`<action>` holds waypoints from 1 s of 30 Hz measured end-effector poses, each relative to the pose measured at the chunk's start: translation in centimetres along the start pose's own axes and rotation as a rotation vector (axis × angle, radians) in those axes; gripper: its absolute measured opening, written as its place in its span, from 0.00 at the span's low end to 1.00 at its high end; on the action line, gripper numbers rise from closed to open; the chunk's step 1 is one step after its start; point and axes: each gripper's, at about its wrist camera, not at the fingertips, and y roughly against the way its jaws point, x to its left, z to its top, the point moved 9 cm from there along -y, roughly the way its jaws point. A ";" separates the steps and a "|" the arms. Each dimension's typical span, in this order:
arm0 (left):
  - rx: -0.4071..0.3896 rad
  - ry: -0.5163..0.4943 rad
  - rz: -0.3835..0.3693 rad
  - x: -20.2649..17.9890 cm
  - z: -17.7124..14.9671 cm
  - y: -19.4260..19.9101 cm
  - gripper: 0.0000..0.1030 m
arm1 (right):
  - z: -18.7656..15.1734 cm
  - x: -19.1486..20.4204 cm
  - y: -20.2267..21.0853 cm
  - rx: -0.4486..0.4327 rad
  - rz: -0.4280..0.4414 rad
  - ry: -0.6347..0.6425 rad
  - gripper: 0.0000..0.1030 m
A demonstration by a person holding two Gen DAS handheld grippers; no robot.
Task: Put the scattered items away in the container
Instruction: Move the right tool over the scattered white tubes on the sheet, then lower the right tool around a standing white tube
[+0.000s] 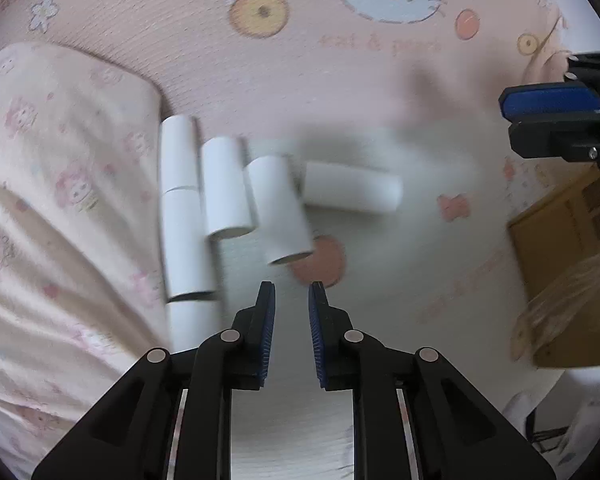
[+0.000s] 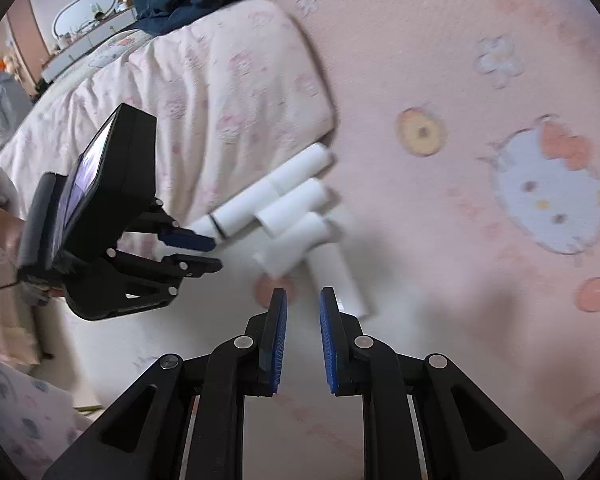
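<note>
A pink woven sheet (image 1: 220, 60) printed with cartoon cats, flowers and circles covers the whole surface, with wide flat room open toward the cat face and to the right of the tubes. Along its left side a puffy, wrinkled quilt (image 1: 52, 200) in pale pink lies folded; its soft edge bounds the tubes on that side. At the right edge of the left wrist view sits a brown cardboard box (image 1: 560, 248), blurred, well apart from the tubes. White paper tubes (image 1: 228, 188) lie loose on the sheet in a cluster just beside the quilt: smooth, hollow cylinders, several side by side and touching, one more (image 1: 352, 194) lying crosswise a little apart. The left gripper (image 1: 292, 292) points down just short of the cluster, its blue ribbed pads a narrow gap apart with nothing between. The right gripper (image 2: 303, 298) hovers near the crosswise tube, jaws drawn close, a slim gap showing, empty.
</note>
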 end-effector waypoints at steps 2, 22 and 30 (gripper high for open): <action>0.003 0.001 0.010 1.2 -0.4 0.0 0.19 | 0.4 0.2 -1.1 0.045 0.032 -0.034 0.13; 0.219 0.303 -0.040 9.1 -8.7 -3.9 0.43 | 1.5 3.4 -15.2 0.264 0.308 -0.480 0.26; 0.219 0.407 -0.132 7.7 -9.8 -4.5 0.44 | -0.7 4.8 -17.9 0.303 0.378 -0.653 0.51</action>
